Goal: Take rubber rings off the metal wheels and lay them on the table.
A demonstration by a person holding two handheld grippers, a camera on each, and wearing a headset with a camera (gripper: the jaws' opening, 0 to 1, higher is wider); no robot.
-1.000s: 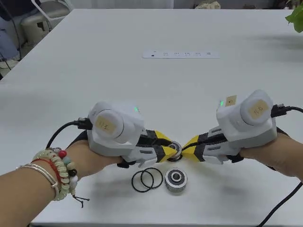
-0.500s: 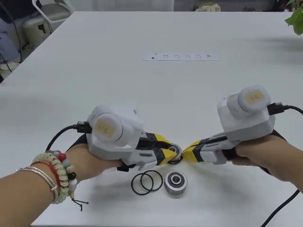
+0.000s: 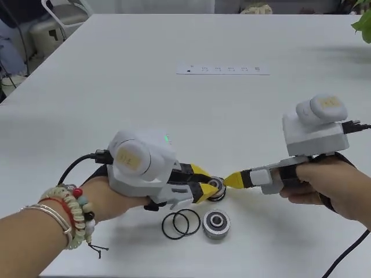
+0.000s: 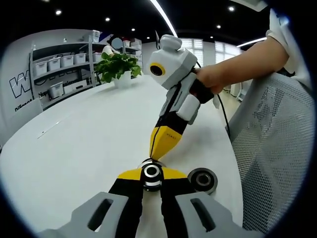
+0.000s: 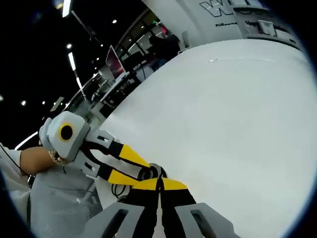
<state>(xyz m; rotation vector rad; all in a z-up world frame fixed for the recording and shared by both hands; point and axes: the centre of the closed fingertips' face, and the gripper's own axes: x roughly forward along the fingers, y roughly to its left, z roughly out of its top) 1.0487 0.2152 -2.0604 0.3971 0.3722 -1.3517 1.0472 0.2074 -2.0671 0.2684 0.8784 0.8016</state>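
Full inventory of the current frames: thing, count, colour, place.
held wheel: 1, silver-black, in left gripper
loose wheel: 1, silver-black, table's near edge
rubber rings: 2, black, overlapping, beside loose wheel
socket strip: 1, white, far on table
plant: 1, green, far right
table: 1, white
left gripper: white, yellow-black jaws, shut on held wheel
right gripper: same colours, shut, tip at held wheel
left hand, right hand: holding grippers

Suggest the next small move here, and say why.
The left gripper clamps a wheel, the right gripper has its shut tips at the rim, and two rings already lie on the table by a second wheel. So probably pull the right gripper outward to strip off the next one.
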